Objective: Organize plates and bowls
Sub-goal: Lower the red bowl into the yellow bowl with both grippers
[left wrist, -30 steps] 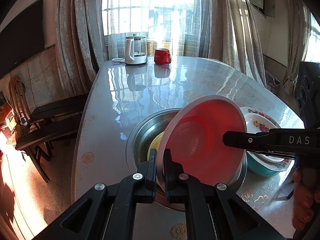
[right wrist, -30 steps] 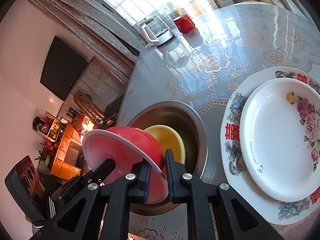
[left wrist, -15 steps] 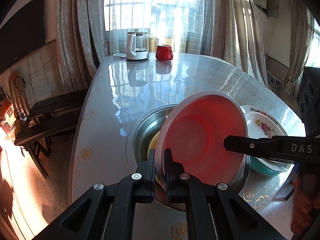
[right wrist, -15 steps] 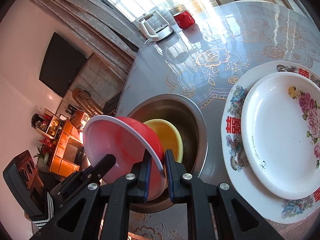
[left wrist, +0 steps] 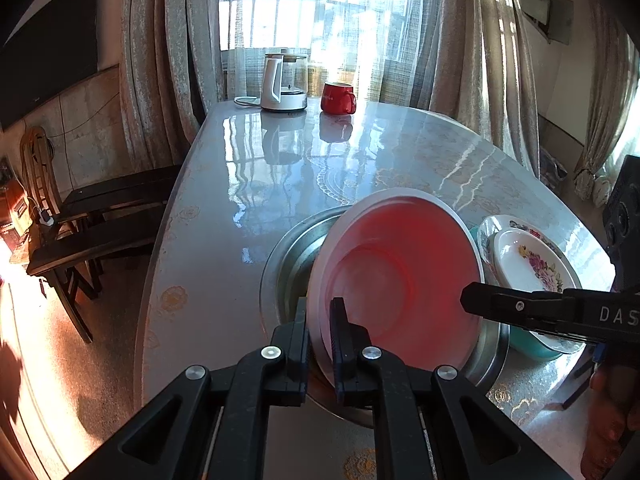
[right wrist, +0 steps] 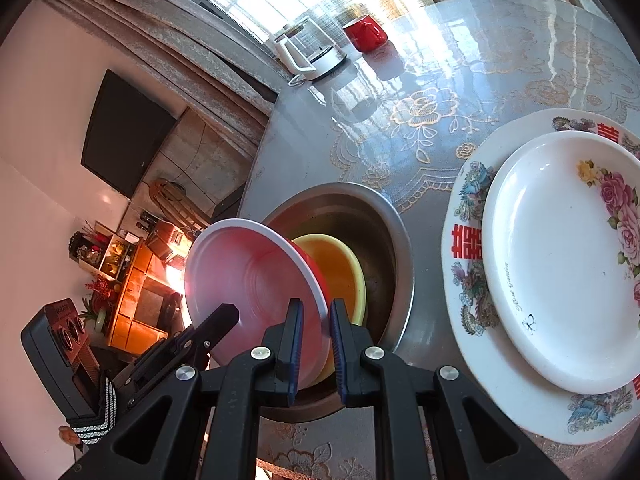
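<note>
A red bowl (left wrist: 400,280) with a white rim hangs tilted on edge over a steel basin (left wrist: 292,248). My left gripper (left wrist: 320,320) is shut on its near rim. My right gripper (right wrist: 316,320) is shut on the rim of the same red bowl (right wrist: 248,272) at the other side; its black finger (left wrist: 500,306) reaches in from the right. A yellow bowl (right wrist: 340,268) lies inside the steel basin (right wrist: 360,208), hidden behind the red bowl in the left wrist view. A small white rose plate (right wrist: 560,260) rests on a large patterned plate (right wrist: 464,280) right of the basin.
A white kettle (left wrist: 284,80) and a red mug (left wrist: 338,98) stand at the table's far end. Under the plates (left wrist: 532,260) sits a teal bowl (left wrist: 532,344). Dark wooden chairs (left wrist: 100,216) stand off the table's left edge. A person's hand (left wrist: 612,412) shows at the lower right.
The red bowl has risen slightly and tipped more upright over the basin, now covering the yellow bowl in the left wrist view. Both grippers have kept their hold on its rim.
</note>
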Available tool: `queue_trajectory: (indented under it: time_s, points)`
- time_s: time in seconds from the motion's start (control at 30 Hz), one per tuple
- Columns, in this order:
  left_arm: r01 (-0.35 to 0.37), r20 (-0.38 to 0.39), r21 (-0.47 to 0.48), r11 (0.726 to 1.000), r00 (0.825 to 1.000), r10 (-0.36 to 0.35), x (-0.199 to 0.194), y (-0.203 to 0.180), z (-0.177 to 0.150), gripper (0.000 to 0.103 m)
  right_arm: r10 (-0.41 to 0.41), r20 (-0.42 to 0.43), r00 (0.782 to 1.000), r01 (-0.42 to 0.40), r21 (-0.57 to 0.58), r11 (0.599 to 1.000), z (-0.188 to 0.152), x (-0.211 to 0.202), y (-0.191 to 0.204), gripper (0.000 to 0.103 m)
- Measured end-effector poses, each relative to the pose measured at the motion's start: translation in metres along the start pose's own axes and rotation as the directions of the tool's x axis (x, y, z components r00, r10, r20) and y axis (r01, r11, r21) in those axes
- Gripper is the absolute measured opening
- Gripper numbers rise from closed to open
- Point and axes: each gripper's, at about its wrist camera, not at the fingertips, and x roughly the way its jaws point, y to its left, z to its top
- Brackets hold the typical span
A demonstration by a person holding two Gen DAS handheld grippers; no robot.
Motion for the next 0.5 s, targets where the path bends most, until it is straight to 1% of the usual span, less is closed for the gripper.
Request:
queue_trajectory:
  time_s: [0.17,0.33,0.43,0.5]
  points:
    - [-0.013,-0.016,0.023,1.000,1.000,0.014,0.008,-0.003,0.001,0.010,0.033,0.002,0.999,-0.033,0.004,0.999,-0.001,-0.003,0.000,0.015]
    - [-0.009,-0.031,0.024,1.000,0.999,0.010,0.014,-0.003,0.000,0.011,0.049,0.012,0.999,-0.049,0.009,0.999,0.000,-0.009,0.000,0.015]
    - [-0.004,-0.037,0.028,1.000,0.999,0.005,0.014,-0.003,0.001,0.012,0.058,0.022,0.998,-0.058,0.013,0.998,0.000,-0.013,0.001,0.015]
    - [0.013,-0.049,0.016,1.000,0.999,-0.012,0.014,-0.001,0.003,0.012,0.061,0.026,0.998,-0.061,0.014,0.998,0.001,-0.015,0.002,0.015]
